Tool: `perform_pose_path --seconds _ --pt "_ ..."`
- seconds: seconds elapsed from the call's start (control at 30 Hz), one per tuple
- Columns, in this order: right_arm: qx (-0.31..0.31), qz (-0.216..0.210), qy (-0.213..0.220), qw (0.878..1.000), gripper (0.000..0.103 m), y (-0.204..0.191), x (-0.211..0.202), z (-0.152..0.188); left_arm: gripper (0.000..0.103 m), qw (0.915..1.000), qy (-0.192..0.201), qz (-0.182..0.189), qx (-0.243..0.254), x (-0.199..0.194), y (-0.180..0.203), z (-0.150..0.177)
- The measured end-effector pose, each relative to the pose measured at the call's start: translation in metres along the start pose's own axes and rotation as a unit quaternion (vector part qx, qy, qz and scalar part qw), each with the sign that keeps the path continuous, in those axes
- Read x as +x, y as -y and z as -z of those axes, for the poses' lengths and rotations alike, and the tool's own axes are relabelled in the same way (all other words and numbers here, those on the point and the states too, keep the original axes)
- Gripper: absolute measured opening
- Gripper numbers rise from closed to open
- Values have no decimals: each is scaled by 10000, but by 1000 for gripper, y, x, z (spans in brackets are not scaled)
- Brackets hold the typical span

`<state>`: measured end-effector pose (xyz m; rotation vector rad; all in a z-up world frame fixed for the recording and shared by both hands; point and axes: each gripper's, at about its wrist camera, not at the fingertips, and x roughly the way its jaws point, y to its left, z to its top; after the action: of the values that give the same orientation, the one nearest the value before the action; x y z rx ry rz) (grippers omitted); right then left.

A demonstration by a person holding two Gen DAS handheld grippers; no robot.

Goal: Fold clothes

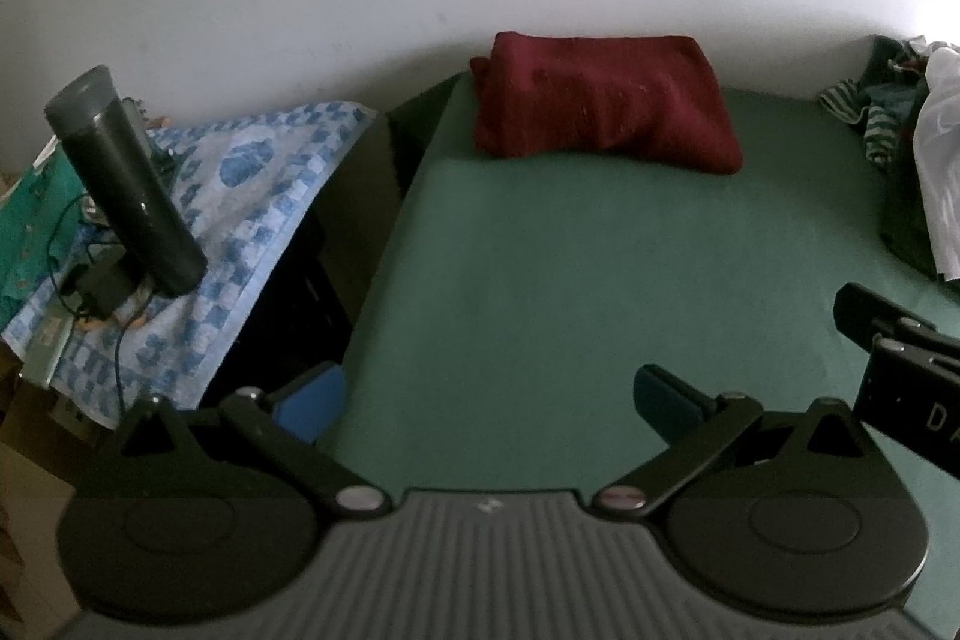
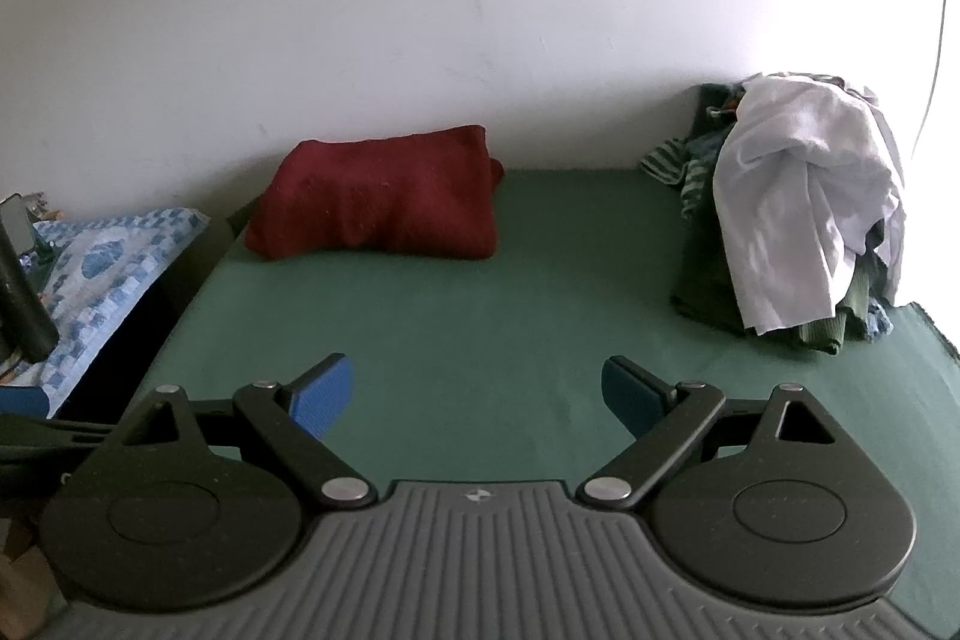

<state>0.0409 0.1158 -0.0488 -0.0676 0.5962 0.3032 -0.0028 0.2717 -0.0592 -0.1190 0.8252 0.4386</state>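
Observation:
A folded dark red garment (image 1: 606,103) lies at the far side of the green cloth-covered table (image 1: 570,280), against the wall; it also shows in the right wrist view (image 2: 378,196). A heap of unfolded clothes topped by a white garment (image 2: 804,202) sits at the far right; its edge shows in the left wrist view (image 1: 912,160). My left gripper (image 1: 486,400) is open and empty above the table's near left part. My right gripper (image 2: 477,394) is open and empty above the near middle; part of it shows in the left wrist view (image 1: 900,370).
A side stand draped with a blue patterned cloth (image 1: 252,196) is left of the table, holding a dark cylindrical flask (image 1: 126,178), cables and a charger (image 1: 102,289). A white wall (image 2: 480,10) runs behind the table. The table's right edge (image 2: 936,334) is near the heap.

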Motion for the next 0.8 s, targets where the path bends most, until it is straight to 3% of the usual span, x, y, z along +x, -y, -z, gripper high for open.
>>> perform_pose_path --seconds 0.8 --pt "-51 -28 -75 10000 92 -1 1 0 102 10000 -10 -13 -25 1 -1 0"
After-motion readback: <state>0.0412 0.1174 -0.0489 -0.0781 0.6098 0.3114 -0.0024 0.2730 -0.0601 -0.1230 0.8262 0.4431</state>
